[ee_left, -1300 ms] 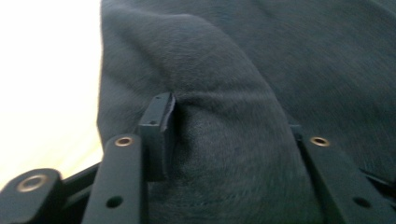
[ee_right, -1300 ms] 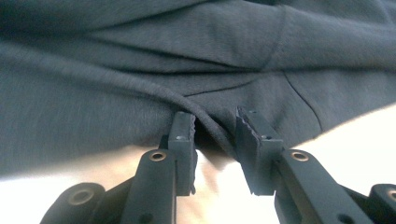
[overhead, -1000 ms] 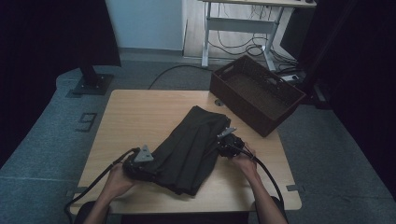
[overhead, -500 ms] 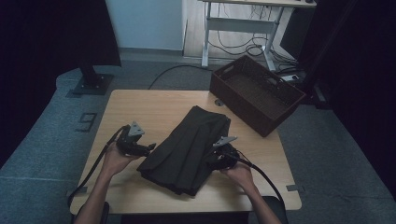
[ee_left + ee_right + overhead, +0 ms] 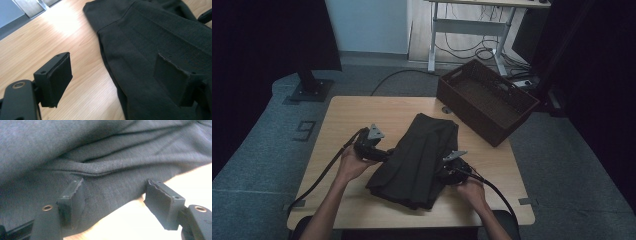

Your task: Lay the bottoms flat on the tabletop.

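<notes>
The left gripper has its jaws spread apart; one jaw is above the bare wood and the other is above the edge of the dark folded garment, and nothing is pinched between them. The right gripper also has its jaws spread, having just been closing a little, with the garment's edge lying between them but not pressed. The garment lies in the middle of the wooden table, with one gripper at each of its long sides. Beyond the garment, a dark basket stands at the far right corner of the table.
</notes>
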A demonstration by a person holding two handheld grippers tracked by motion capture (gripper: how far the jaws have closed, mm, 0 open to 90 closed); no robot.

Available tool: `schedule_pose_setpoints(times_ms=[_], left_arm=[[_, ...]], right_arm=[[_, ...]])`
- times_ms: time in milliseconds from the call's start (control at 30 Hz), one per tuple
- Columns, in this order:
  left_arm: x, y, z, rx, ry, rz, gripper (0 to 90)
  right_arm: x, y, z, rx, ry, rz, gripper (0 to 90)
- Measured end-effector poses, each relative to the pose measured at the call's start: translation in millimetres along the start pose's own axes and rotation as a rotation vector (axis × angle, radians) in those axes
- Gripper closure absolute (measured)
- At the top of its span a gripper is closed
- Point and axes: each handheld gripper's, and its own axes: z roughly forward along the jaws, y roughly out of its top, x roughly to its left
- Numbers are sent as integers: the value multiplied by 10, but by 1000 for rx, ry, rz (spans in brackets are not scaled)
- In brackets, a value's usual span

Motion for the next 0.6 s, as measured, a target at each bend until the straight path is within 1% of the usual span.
schedule_pose_setpoints(times_ms=[67, 100, 167, 233, 333, 367, 433, 500, 533, 600], left_arm=[[-64, 67, 49, -1, -15, 11, 159], [-104, 101, 78, -7, -25, 10, 162], [-183, 172, 139, -10, -45, 20, 168], [-267, 243, 210, -13, -61, 32, 172], [-368, 332, 307, -13, -79, 45, 178], [-391, 355, 334, -11, -83, 44, 183], [-429, 388, 380, -13, -90, 45, 183], [-435, 393, 410, -35, -117, 15, 210], [-435, 393, 426, -34, -125, 3, 213], [-448, 381, 456, -27, -126, 3, 219]], right_arm=[[-100, -45, -39, 6, -24, 12, 331], [-149, -66, -56, 9, -38, 18, 335], [-230, -103, -86, 11, -56, 27, 347], [-268, -122, -106, 16, -69, 30, 350], [-275, -110, -141, 34, -79, 11, 345], [-284, -98, -170, 35, -86, 6, 344], [-314, -64, -249, 26, -105, 12, 349], [-344, -11, -333, 6, -116, 20, 375], [-349, 23, -366, -8, -114, 22, 392], [-344, 94, -399, -32, -94, 17, 433]])
